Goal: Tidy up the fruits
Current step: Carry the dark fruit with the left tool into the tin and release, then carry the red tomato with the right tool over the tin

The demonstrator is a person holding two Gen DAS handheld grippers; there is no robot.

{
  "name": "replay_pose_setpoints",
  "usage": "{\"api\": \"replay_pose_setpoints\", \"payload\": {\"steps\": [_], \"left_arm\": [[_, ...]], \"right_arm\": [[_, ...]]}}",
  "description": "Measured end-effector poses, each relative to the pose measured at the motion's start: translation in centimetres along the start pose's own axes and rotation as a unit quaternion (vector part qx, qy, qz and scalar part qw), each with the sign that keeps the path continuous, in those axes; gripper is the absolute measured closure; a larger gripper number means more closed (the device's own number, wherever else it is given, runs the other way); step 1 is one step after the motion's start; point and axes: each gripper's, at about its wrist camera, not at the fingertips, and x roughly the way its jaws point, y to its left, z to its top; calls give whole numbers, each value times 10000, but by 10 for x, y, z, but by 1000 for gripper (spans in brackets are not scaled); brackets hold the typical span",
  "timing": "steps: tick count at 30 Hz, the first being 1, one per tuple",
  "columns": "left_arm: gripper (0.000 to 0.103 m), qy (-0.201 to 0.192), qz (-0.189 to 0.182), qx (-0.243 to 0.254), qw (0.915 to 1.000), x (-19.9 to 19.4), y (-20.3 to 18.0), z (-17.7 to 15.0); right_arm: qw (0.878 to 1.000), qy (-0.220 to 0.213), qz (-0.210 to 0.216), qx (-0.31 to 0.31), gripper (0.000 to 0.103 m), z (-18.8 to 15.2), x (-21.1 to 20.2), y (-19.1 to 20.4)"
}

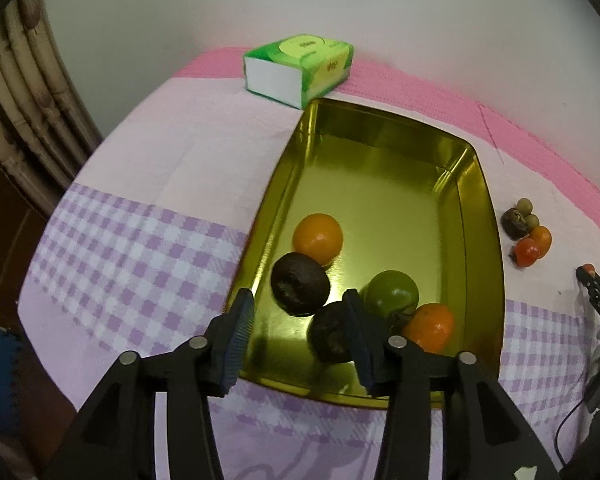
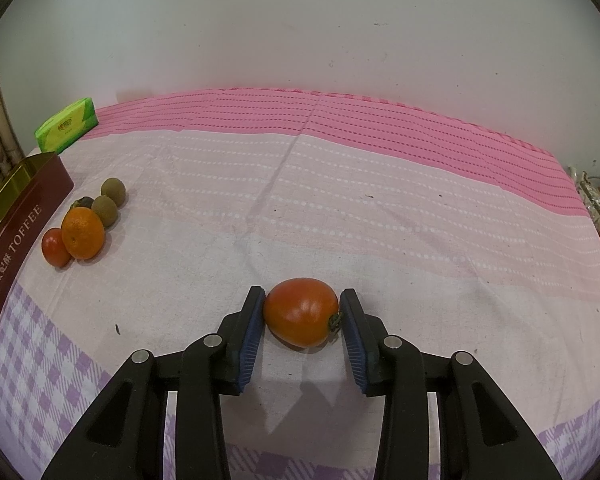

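A gold tin tray point(image 1: 484, 248) holds two oranges point(image 1: 318, 238), two dark avocados point(image 1: 299, 288) and a green fruit point(image 1: 392, 292). My left gripper point(image 1: 298, 322) is open and empty over the tray's near end. My right gripper point(image 2: 302, 316) has its pads on both sides of a red tomato point(image 2: 300, 312) that rests on the cloth; the left pad touches it. The tray's brown side point(image 2: 16, 248) shows at the left of the right wrist view. Beside it lie an orange point(image 2: 83, 233), a small tomato point(image 2: 54, 247) and small brownish fruits point(image 2: 113, 191).
A green tissue pack point(image 1: 300, 68) lies behind the tray by the wall, also in the right wrist view point(image 2: 66, 129). The table has a pink and purple-checked cloth point(image 2: 340, 208). Bamboo-like poles point(image 1: 24, 92) stand at the left edge. Clutter point(image 2: 598, 204) sits at the far right.
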Motion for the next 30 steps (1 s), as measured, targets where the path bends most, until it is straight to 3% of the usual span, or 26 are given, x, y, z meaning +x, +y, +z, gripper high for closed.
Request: {"api": "replay_pose_setpoints", "payload": {"steps": [10, 13, 18, 24, 30], "left_arm": [[49, -126, 64, 2, 9999, -15, 14, -10], [35, -219, 43, 61, 9997, -21, 15, -14], [24, -338, 132, 206, 9991, -28, 13, -18], [19, -343, 198, 190, 9990, -29, 16, -23], [18, -465, 186, -87, 9987, -35, 27, -21]], "right_arm": [[10000, 17, 23, 40, 63, -1, -1, 0], [10000, 51, 26, 32, 66, -1, -1, 1], [9999, 107, -16, -49, 67, 3, -4, 10], [9998, -64, 107, -125, 67, 15, -24, 28], [9965, -229, 582, -556, 67, 34, -48, 78]]}}
